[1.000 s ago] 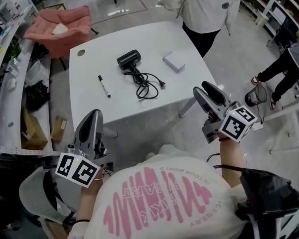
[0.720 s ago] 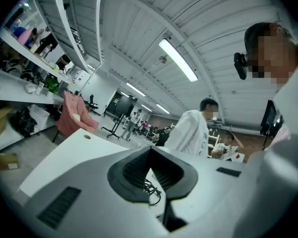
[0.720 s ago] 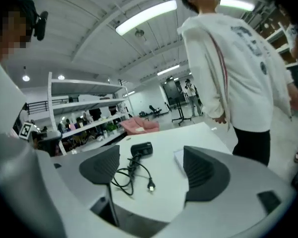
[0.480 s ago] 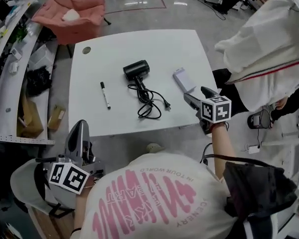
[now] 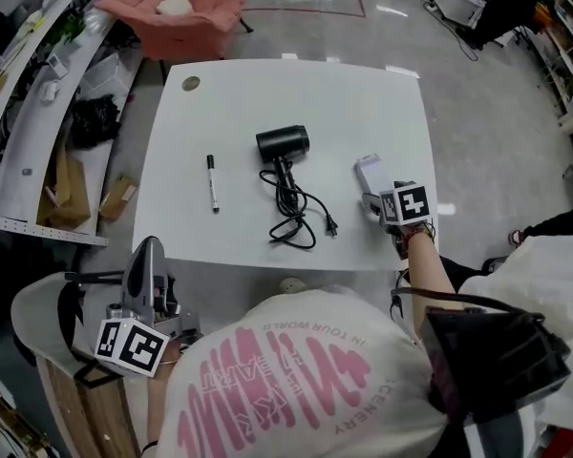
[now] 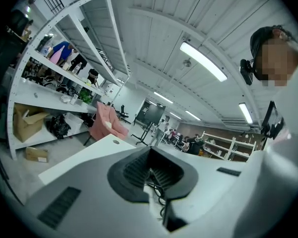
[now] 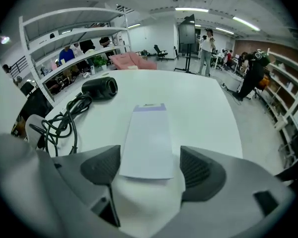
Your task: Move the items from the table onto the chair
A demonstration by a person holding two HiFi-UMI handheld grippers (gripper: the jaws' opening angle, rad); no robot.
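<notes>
Jaws just opened wide, the right gripper (image 7: 150,165) straddles the white box (image 7: 145,139), ready to grasp; the left gripper (image 6: 151,168) hangs shut, empty.

The person's white shirt (image 5: 267,351) carries pink print on its back, seen upside down from the head view. 1 small line near the collar reads "IN YOUR WORLD", with its first letters unsure. A 2nd small line down the side reads "SCENERY", its first letter unclear. The large pink lettering between them is too stylised to read.

The cube (image 5: 132,344) on the left gripper (image 6: 151,172) and the cube (image 5: 405,204) on the right gripper (image 7: 150,163) bear black-and-white square code patterns, no letters.

The white box (image 7: 146,138) has a lilac band with a dark mark too small to read.
</notes>
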